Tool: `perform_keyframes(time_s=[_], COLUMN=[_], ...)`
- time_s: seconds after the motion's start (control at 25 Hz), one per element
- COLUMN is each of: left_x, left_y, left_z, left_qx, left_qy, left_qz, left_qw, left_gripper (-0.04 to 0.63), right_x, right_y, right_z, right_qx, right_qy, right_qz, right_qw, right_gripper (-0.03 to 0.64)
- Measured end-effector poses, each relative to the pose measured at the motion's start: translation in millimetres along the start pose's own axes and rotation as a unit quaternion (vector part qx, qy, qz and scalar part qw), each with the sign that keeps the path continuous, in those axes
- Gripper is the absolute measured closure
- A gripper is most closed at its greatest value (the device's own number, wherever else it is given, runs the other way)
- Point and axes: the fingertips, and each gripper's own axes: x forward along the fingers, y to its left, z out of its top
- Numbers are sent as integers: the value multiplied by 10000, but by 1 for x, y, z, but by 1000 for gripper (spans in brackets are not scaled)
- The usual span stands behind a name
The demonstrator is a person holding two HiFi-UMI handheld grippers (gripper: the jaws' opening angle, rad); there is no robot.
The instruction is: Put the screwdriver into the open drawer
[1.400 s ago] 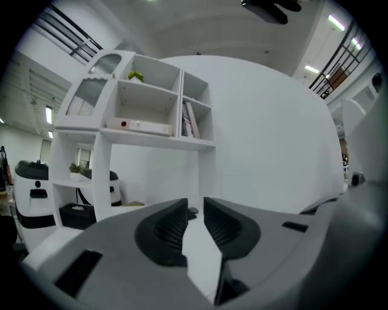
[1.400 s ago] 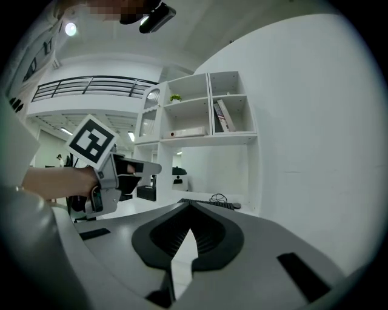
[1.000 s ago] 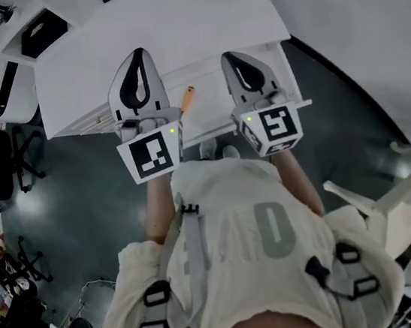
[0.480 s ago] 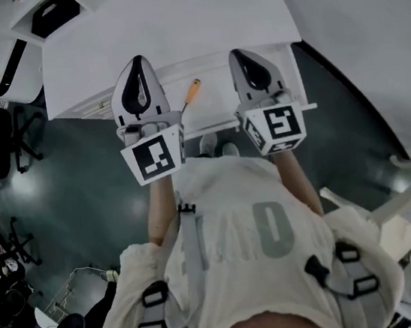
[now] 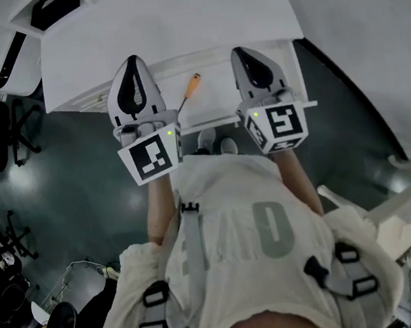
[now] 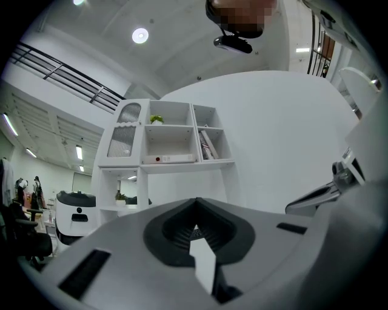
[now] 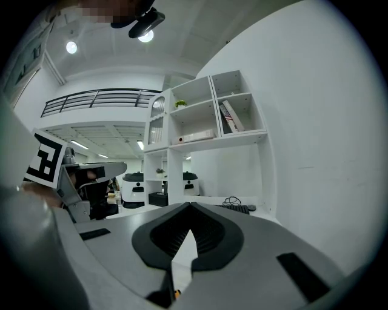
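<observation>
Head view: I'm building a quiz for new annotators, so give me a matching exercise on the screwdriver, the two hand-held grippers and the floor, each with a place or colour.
Things:
1. screwdriver
2. left hand-held gripper
3. right hand-held gripper
4. floor

Place or colour:
a. dark green
b. to the right of the screwdriver in the picture
c. orange handle, lying between the two grippers
d. to the left of the screwdriver in the picture

Pairs: 1-c, 2-d, 3-b, 4-a

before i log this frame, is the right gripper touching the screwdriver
Apart. The head view shows bare white surface between the right gripper and the screwdriver, which lies to its left.
</observation>
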Motion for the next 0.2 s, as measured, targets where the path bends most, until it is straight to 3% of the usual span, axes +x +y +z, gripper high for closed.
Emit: perform_keyframes(time_s=[0.2], left_x=[-2], left_y=[9], left_z=[-11], left_qx=[64], left_qy=[132], left_qz=[38], left_qw=[9999], left_gripper=[591], right_x=[3], right_y=[4], right_z=[-3], right_qx=[-33], right_qy=[45], right_qz=[43], right_qw=[10000], right_gripper=[612])
